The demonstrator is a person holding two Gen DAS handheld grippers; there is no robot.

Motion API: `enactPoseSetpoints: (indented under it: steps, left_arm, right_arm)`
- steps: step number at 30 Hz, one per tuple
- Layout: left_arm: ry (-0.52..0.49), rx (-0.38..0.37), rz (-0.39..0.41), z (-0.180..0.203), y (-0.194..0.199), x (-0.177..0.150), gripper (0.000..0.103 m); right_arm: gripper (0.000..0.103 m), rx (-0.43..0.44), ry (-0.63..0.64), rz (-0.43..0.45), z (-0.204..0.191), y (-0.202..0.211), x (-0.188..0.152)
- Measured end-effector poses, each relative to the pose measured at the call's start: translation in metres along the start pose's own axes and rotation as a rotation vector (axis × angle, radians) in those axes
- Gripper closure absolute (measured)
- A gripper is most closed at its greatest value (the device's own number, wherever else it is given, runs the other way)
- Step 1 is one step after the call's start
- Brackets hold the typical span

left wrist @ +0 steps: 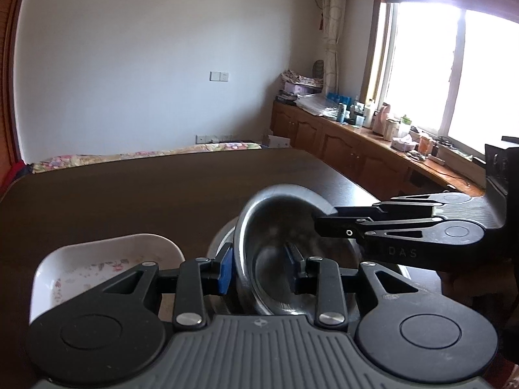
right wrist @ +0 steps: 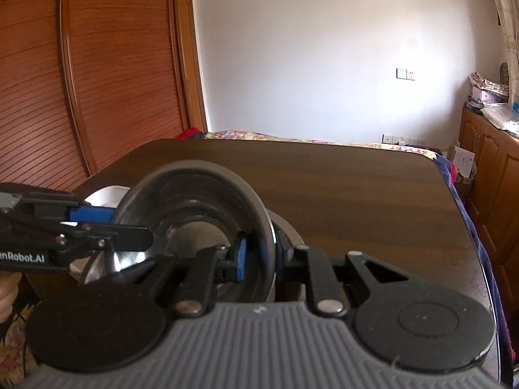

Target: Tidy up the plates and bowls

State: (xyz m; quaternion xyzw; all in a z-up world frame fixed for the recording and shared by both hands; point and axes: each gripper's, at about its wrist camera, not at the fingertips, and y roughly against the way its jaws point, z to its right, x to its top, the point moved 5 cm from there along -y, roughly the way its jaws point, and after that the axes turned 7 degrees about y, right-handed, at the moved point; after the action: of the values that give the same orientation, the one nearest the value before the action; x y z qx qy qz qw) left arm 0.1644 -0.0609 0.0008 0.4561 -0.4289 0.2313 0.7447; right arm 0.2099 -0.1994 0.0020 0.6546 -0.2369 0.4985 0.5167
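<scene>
The steel bowl (left wrist: 285, 246) is tipped on edge above the worktop (left wrist: 129, 201), mouth facing the left gripper (left wrist: 262, 269); both the left and right gripper (right wrist: 259, 259) jaws pinch its rim.

White letters "DAS" stood on the black body of the right gripper (left wrist: 327, 227), seen from the left wrist. On the left gripper (right wrist: 129, 223), right-wrist view, "enRobot.AI" read in white, its start cut off by the frame edge.
</scene>
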Motion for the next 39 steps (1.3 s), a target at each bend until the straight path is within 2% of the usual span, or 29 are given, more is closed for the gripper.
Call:
enactPoseSetpoints:
  steps: [4, 7, 14, 17, 19, 23, 26, 28, 31, 33, 39]
  left_arm:
    - [0.01, 0.0, 0.011, -0.001, 0.002, 0.001, 0.041]
    - [0.003, 0.013, 0.041, -0.002, 0.007, 0.0, 0.036]
    - [-0.007, 0.068, 0.149, -0.001, 0.026, -0.007, 0.011]
    - [-0.023, 0.088, 0.182, 0.004, 0.033, -0.013, 0.0]
    - [-0.025, 0.094, 0.202, 0.007, 0.036, -0.016, 0.0]
    - [-0.015, 0.1, 0.216, 0.005, 0.04, -0.022, 0.0]
    - [-0.008, 0.11, 0.224, 0.003, 0.04, -0.025, 0.0]
    - [-0.013, 0.12, 0.224, 0.001, 0.04, -0.029, 0.0]
    - [-0.015, 0.129, 0.218, 0.002, 0.038, -0.032, 0.0]
    - [-0.013, 0.136, 0.212, -0.001, 0.035, -0.032, 0.0]
    - [0.021, 0.139, 0.205, -0.01, 0.032, -0.039, 0.0]
  right_arm:
    - [0.077, -0.013, 0.028, 0.015, -0.004, 0.001, 0.002]
    - [0.077, -0.019, 0.03, 0.032, -0.003, 0.003, 0.003]
    - [0.074, -0.049, -0.021, 0.135, 0.001, 0.027, -0.005]
    - [0.067, -0.077, -0.013, 0.173, -0.001, 0.036, -0.011]
    - [0.052, -0.091, -0.002, 0.189, -0.003, 0.041, -0.016]
    - [0.048, -0.124, 0.017, 0.211, -0.002, 0.047, -0.023]
    - [0.033, -0.142, 0.004, 0.237, 0.002, 0.052, -0.024]
    - [0.017, -0.149, -0.006, 0.249, 0.006, 0.053, -0.024]
    - [0.004, -0.161, -0.004, 0.266, 0.006, 0.053, -0.027]
    - [0.0, -0.166, -0.008, 0.273, 0.008, 0.052, -0.028]
    - [0.0, -0.165, -0.013, 0.265, 0.01, 0.044, -0.031]
